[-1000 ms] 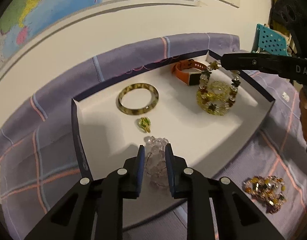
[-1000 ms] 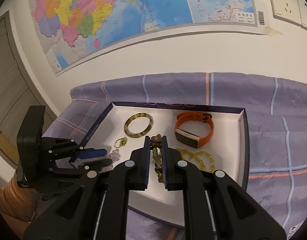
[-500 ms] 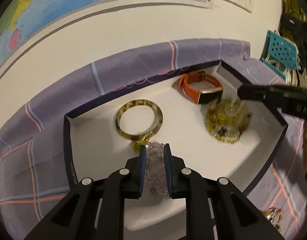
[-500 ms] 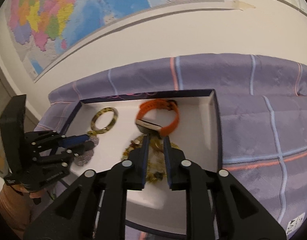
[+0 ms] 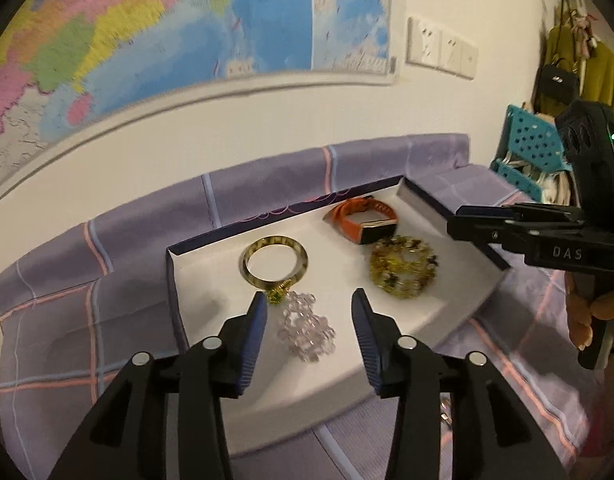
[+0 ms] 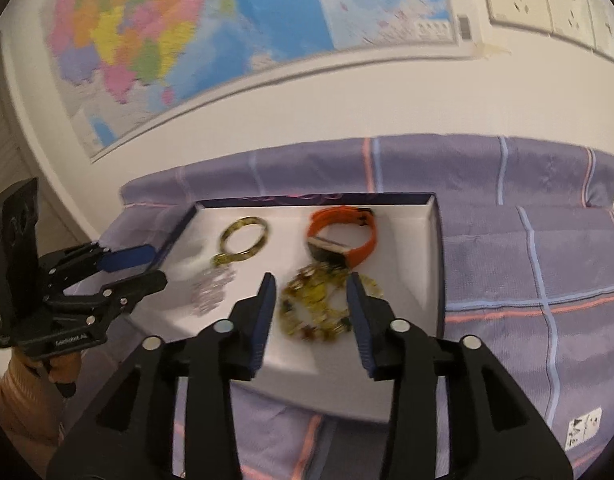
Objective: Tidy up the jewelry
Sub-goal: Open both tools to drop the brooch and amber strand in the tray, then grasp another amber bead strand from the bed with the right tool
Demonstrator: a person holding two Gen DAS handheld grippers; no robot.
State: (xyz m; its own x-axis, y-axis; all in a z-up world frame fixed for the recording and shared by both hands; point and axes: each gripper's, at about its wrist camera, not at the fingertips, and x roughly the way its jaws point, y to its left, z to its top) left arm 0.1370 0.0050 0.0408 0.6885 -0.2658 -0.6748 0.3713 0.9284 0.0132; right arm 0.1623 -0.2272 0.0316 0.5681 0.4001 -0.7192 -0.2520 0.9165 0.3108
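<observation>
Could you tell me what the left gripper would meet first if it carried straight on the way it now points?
Most likely the clear bead bracelet, which lies on the tray between the open left gripper fingers; depth is uncertain.

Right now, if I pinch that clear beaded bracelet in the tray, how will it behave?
The clear beaded bracelet lies in a loose, crumpled heap, so it is probably floppy and would drape from a pinch. Its glossy round beads may slip between the fingers. It looks light.
</observation>
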